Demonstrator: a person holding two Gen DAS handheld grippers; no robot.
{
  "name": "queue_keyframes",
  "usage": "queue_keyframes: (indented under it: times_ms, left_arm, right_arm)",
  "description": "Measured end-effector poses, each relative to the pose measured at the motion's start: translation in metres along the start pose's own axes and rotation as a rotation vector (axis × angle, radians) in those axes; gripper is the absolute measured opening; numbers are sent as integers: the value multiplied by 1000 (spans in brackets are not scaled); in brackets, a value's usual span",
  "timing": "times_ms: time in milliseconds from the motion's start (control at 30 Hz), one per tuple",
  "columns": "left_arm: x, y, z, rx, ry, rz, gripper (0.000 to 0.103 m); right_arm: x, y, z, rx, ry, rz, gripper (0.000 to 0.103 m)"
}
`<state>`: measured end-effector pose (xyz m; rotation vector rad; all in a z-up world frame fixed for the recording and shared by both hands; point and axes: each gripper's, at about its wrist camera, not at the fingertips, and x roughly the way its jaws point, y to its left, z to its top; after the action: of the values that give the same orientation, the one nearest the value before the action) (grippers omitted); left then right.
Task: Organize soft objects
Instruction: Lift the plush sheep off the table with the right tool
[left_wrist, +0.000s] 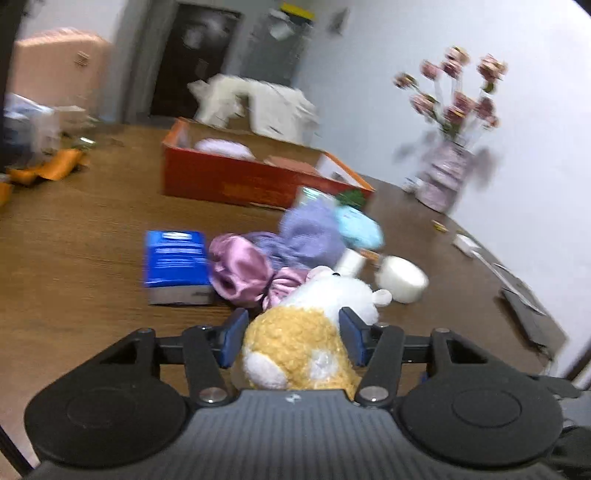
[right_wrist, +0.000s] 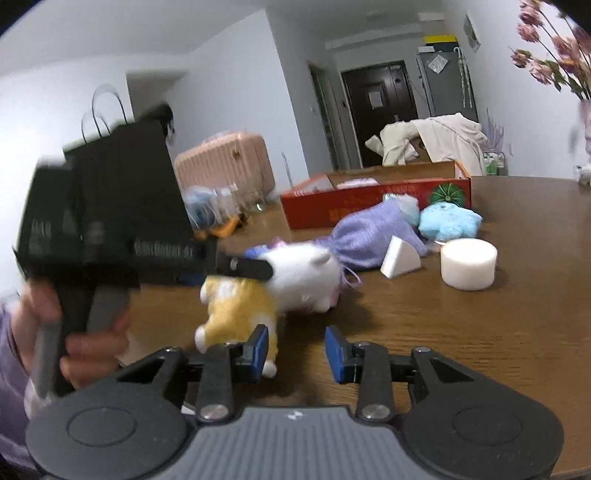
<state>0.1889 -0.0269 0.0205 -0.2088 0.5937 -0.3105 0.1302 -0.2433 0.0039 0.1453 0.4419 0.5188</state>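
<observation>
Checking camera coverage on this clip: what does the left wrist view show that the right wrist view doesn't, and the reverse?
Left wrist only: blue box, pink satin scrunchies.
Right wrist only: the hand holding the left gripper, black bag, and the right gripper, open over bare table.
Both: plush toy between the left gripper's pads, red box, purple pouch, white cylinder.

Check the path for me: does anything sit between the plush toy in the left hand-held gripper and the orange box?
Yes. Between the yellow-and-white plush toy and the orange cardboard box lie pink satin scrunchies and a lilac fabric pouch. A blue packet sits left of that line; lifting the toy over them looks simplest.
</observation>
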Motion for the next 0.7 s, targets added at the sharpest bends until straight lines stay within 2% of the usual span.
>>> queue_keyframes:
  times_ms: [67, 100, 133, 200, 300, 367, 400, 467, 500, 533, 633, 700]
  left_arm:
    - [-11, 1, -9, -42, -33, 53, 55]
    - [-17, 2, -13, -64, -43, 65, 55]
    - [-24, 3, -18, -81, -50, 72, 56]
    - [-35, 9, -26, -112, -60, 96, 55]
    - [-52, 20, -36, -115, -82, 132, 53]
    - [-65, 26, -42, -135, -97, 170, 53]
    - [-69, 28, -44, -136, -94, 177, 54]
    - [-75, 33, -46, -145, -89, 168, 59]
    - [-77, 36, -45, -150, -91, 152, 65]
    - [-77, 39, -45, -155, -93, 147, 66]
    - [-78, 47, -40, -186, -75, 147, 66]
    - [-78, 53, -39, -221, -56, 123, 66]
  right_arm:
    - [-1, 9, -1, -21, -9, 65, 46]
    - [2, 15, -2, -39, -5, 87, 55]
    - [8, 23, -5, -61, 11, 108, 57]
    - [20, 33, -13, -92, 54, 121, 54]
    - [25, 32, -18, -40, 41, 140, 54]
    - [23, 29, -19, -34, 23, 86, 54]
    - [20, 29, -18, -31, 23, 37, 50]
    - [19, 27, -18, -22, 35, -45, 47]
    - [16, 24, -18, 0, 29, -34, 47]
    - [13, 19, -17, 42, 20, 5, 47]
    - [16, 12, -11, 154, 17, 107, 47]
    - [22, 14, -8, 178, 27, 113, 47]
